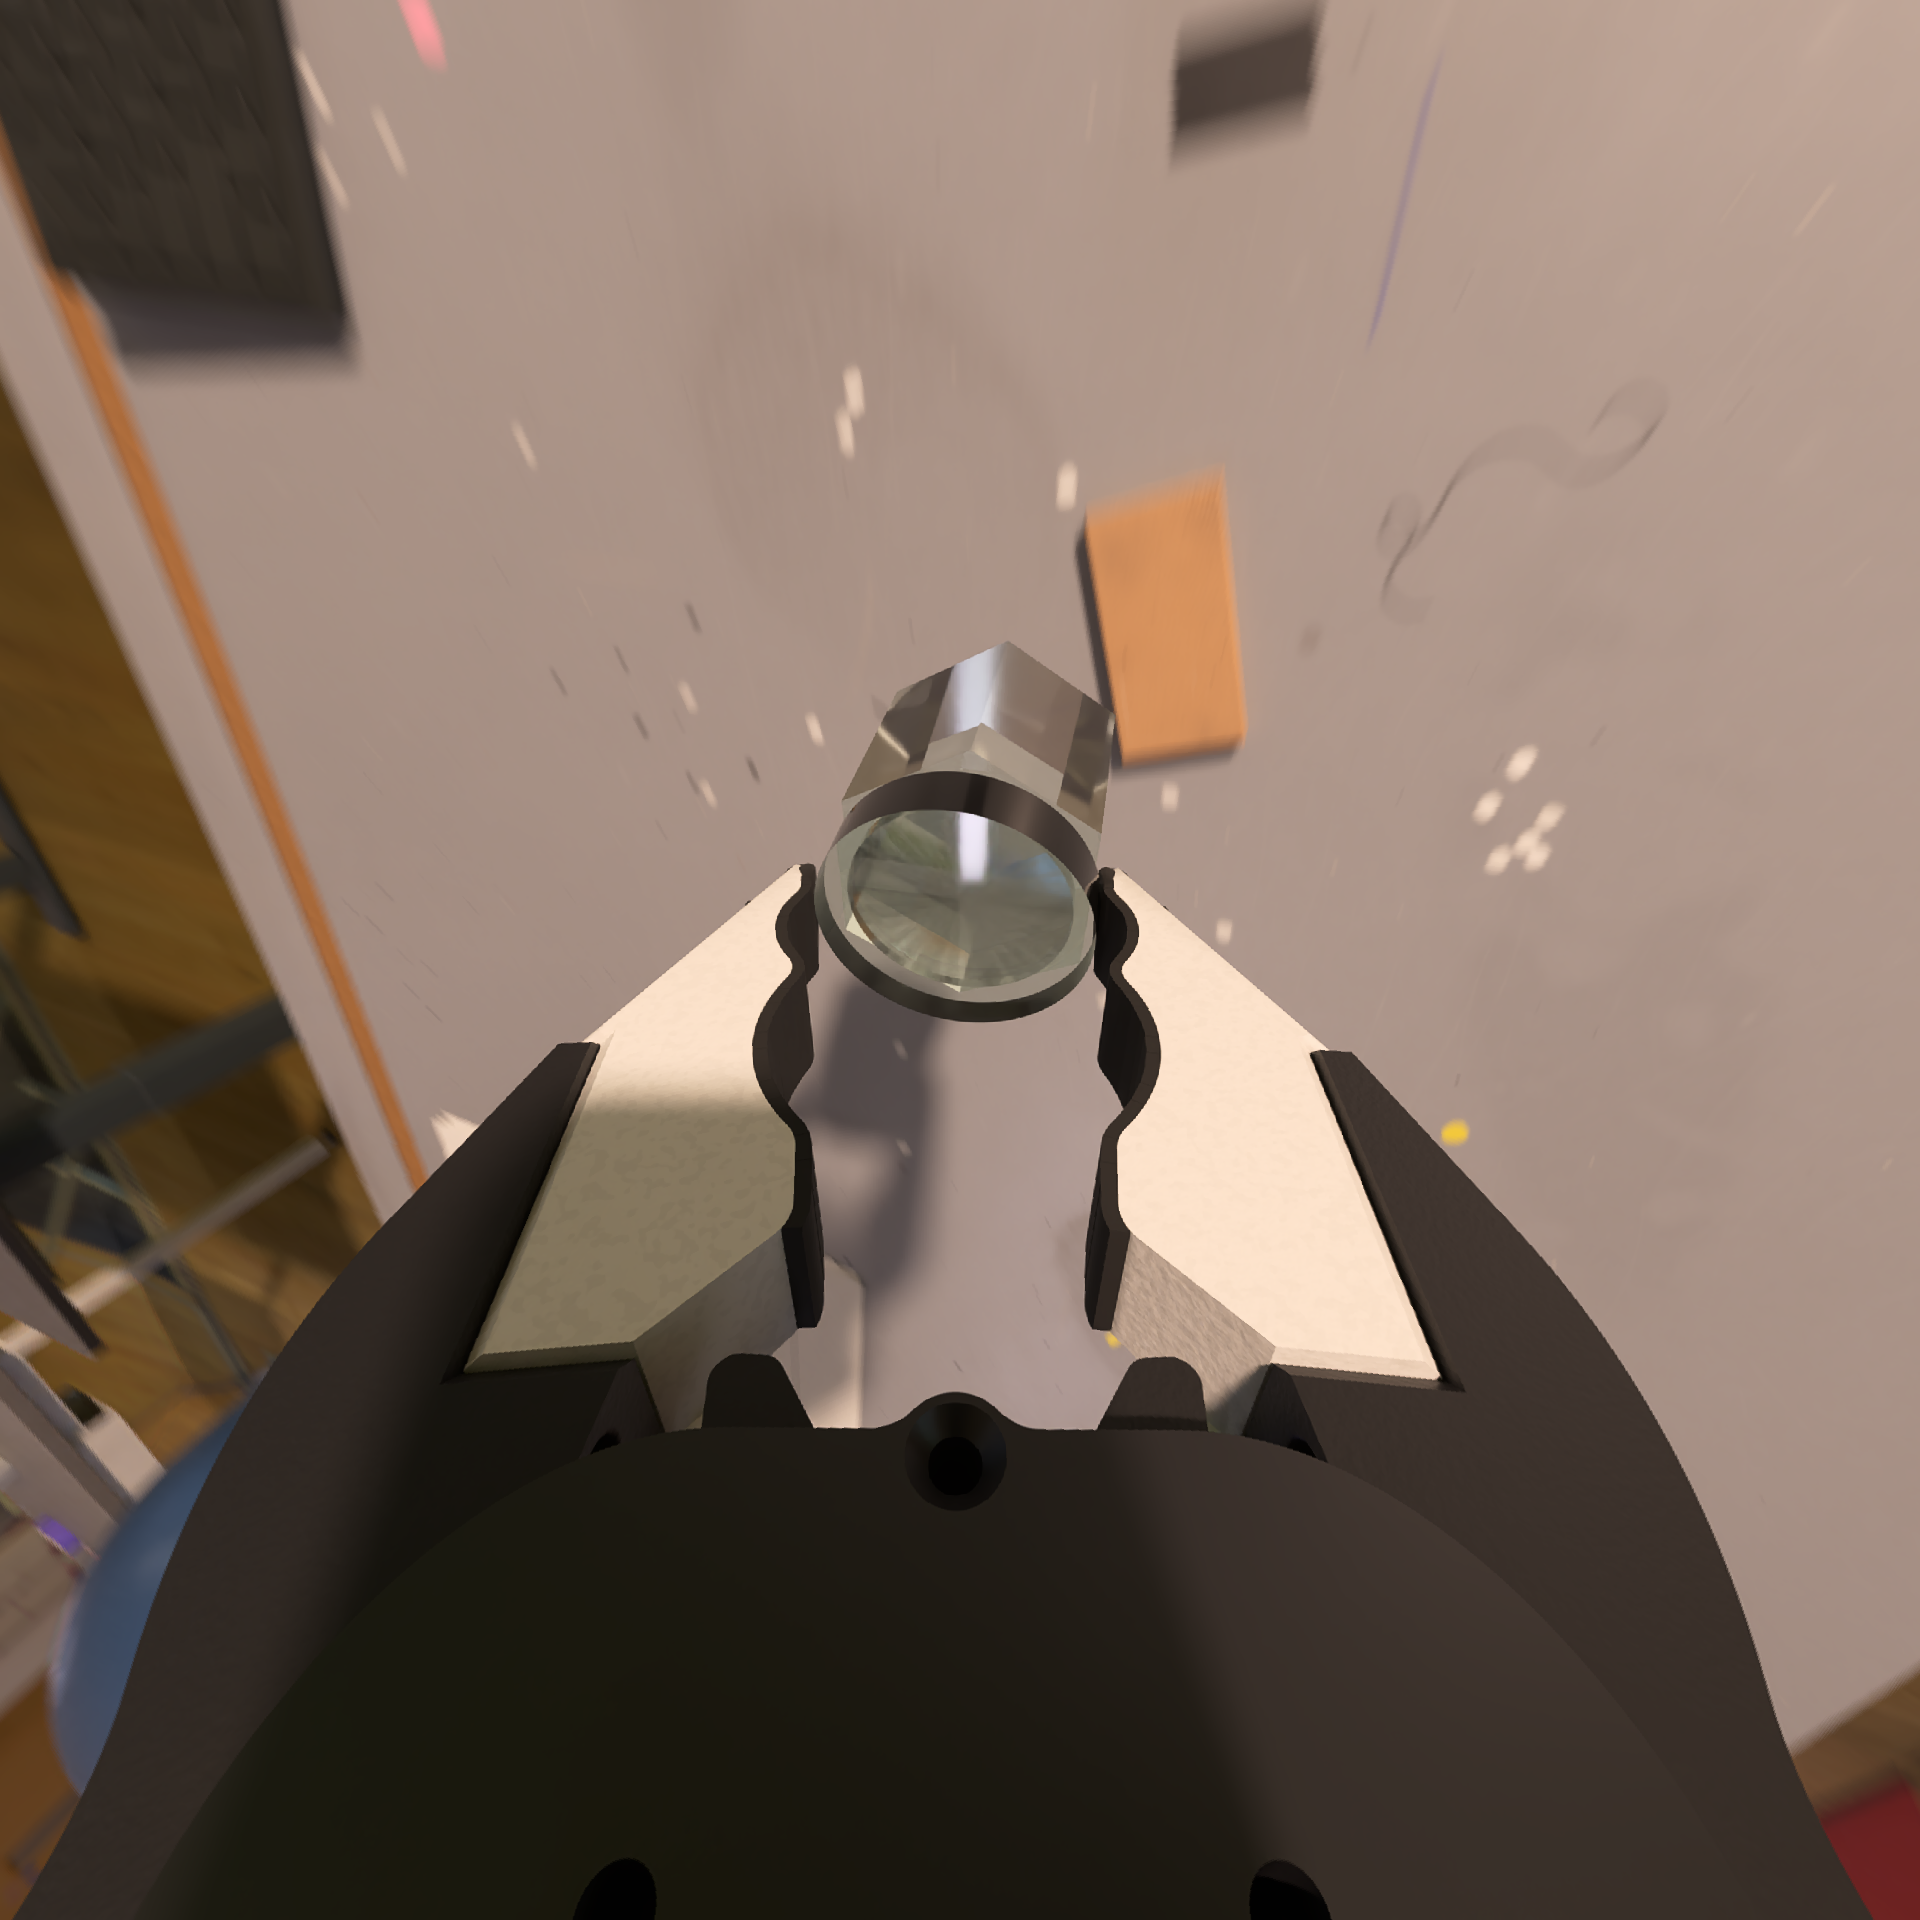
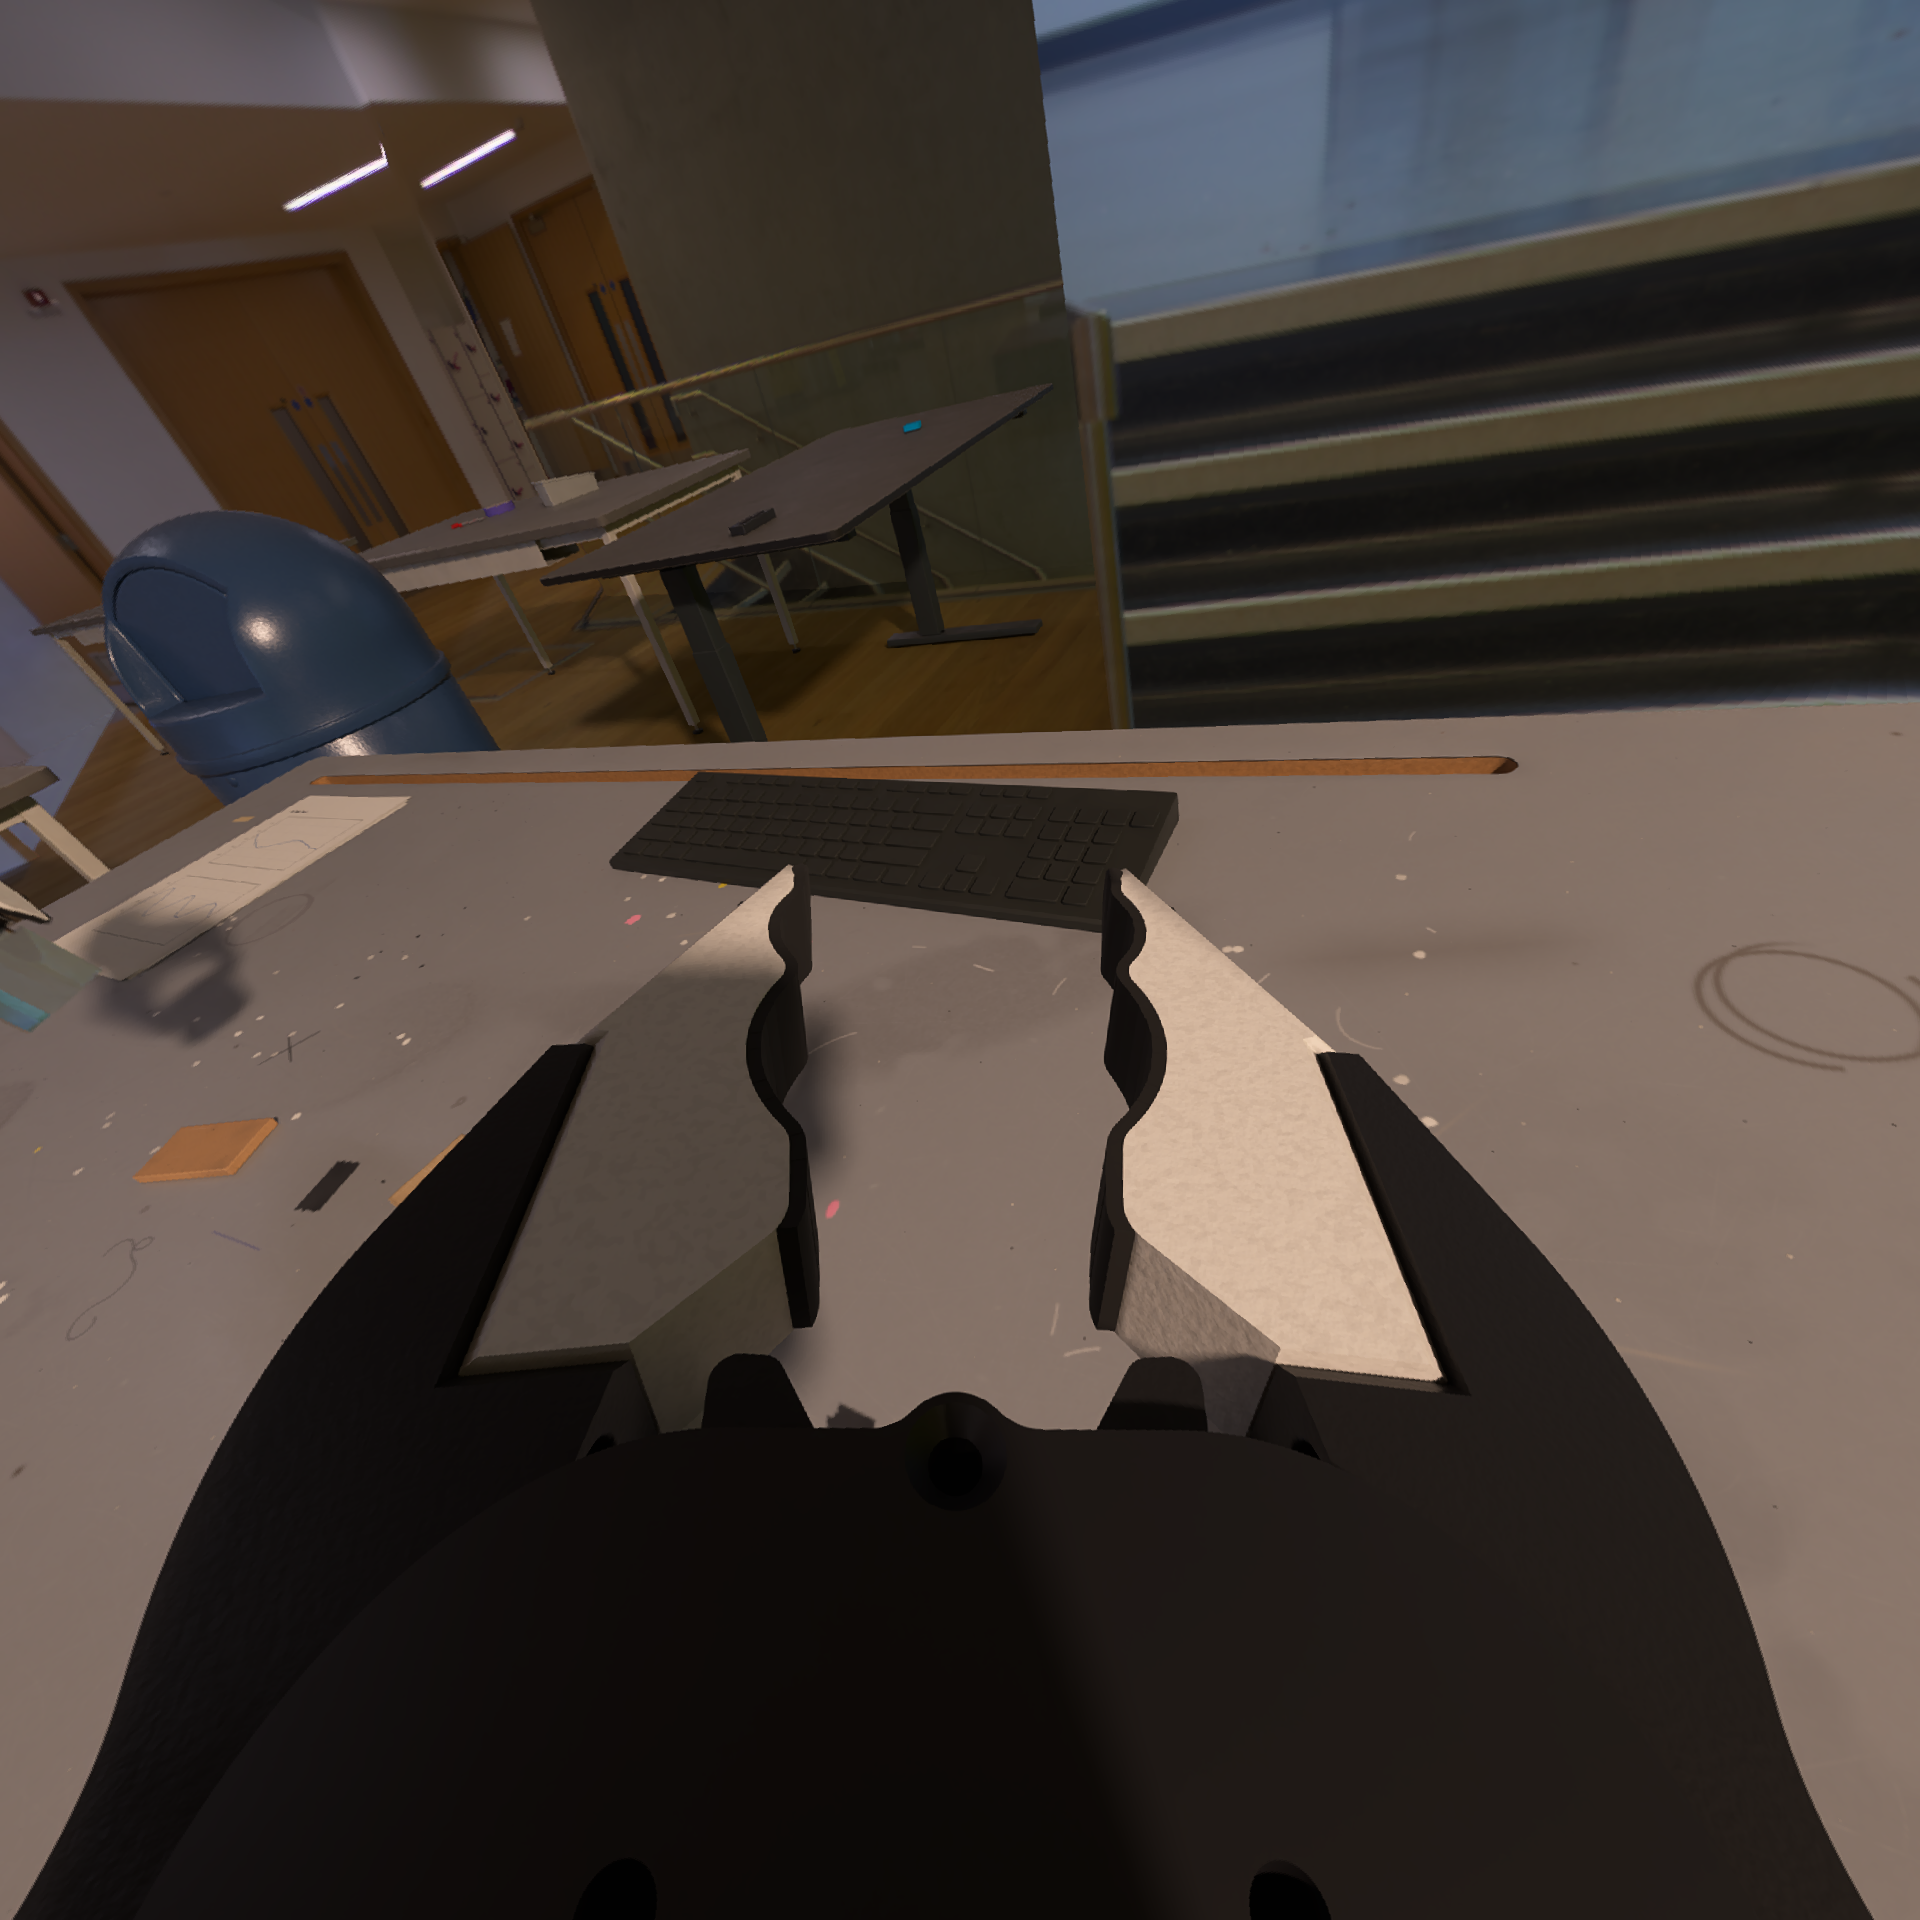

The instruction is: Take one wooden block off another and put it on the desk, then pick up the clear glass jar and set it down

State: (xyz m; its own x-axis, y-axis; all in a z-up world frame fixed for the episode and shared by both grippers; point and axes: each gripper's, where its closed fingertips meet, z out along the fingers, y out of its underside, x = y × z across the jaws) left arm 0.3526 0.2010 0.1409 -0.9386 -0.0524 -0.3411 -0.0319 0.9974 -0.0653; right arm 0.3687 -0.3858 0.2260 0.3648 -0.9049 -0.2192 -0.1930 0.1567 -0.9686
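Table (image 2: 1558, 1195): grey, flat, speckled with pale flecks and faint pencil scrawls; an orange-edged slot runs along its far side.

Keyboard (image 2: 904, 842): black, matte, lying flat at the far middle of the table, just beyond the right tongs.

Paper sheet (image 2: 239, 862): pale, with sketched lines, at the far left of the table (markings too faint to make out).

Right tongs (image 2: 956, 894): white faceted fingers with black wavy pads, spread wide, gripping nothing and hanging over bare table.

Left tongs (image 1: 956, 883): same build, looking steeply down at the table. The gap is about the width of the jar lid. The lid sits between the pad tips and looks to touch or nearly touch both; whether they actually clamp it cannot be told.

Clear glass jar (image 1: 987, 748): faceted transparent body with a dark metal band and a round glass lid, tilted, lid end toward the camera, at the tips of the left tongs.

Wooden block (image 1: 1164, 613): thin, flat, orange-brown rectangle, lying on the table just beyond and right of the jar. In the right wrist view a wooden block (image 2: 208, 1148) lies flat on the table, near left.
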